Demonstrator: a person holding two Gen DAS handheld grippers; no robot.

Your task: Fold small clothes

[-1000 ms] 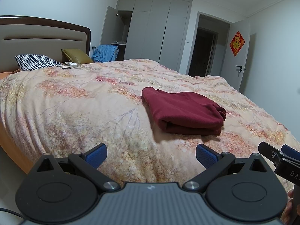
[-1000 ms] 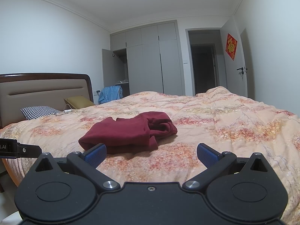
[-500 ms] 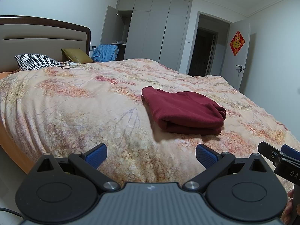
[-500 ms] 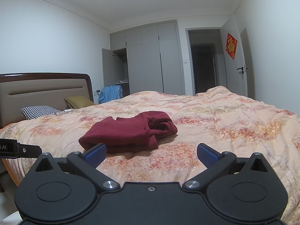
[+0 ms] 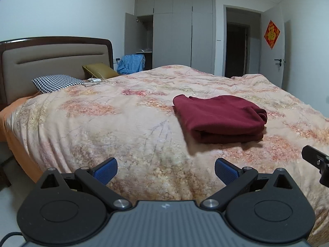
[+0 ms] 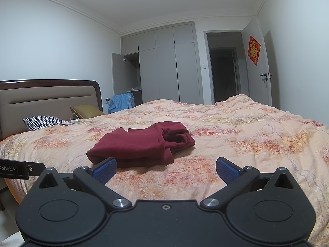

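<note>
A dark red garment (image 5: 221, 119) lies folded into a compact stack on the floral bedspread (image 5: 115, 123); it also shows in the right wrist view (image 6: 141, 147). My left gripper (image 5: 165, 170) is open and empty, held back from the garment near the bed's front edge. My right gripper (image 6: 165, 169) is open and empty, just in front of the garment. Part of the right gripper shows at the right edge of the left wrist view (image 5: 316, 160).
A checked pillow (image 5: 55, 82) and an olive cushion (image 5: 100, 71) lie by the headboard (image 5: 53, 61). A charger cable (image 5: 94, 80) rests near them. Blue clothing (image 5: 131, 63) hangs by the open wardrobe (image 5: 174, 35). A doorway (image 5: 236, 49) is beyond.
The left wrist view has tilted up and shifted slightly, showing more wall and headboard. The garment has not moved. Both grippers stay open.
</note>
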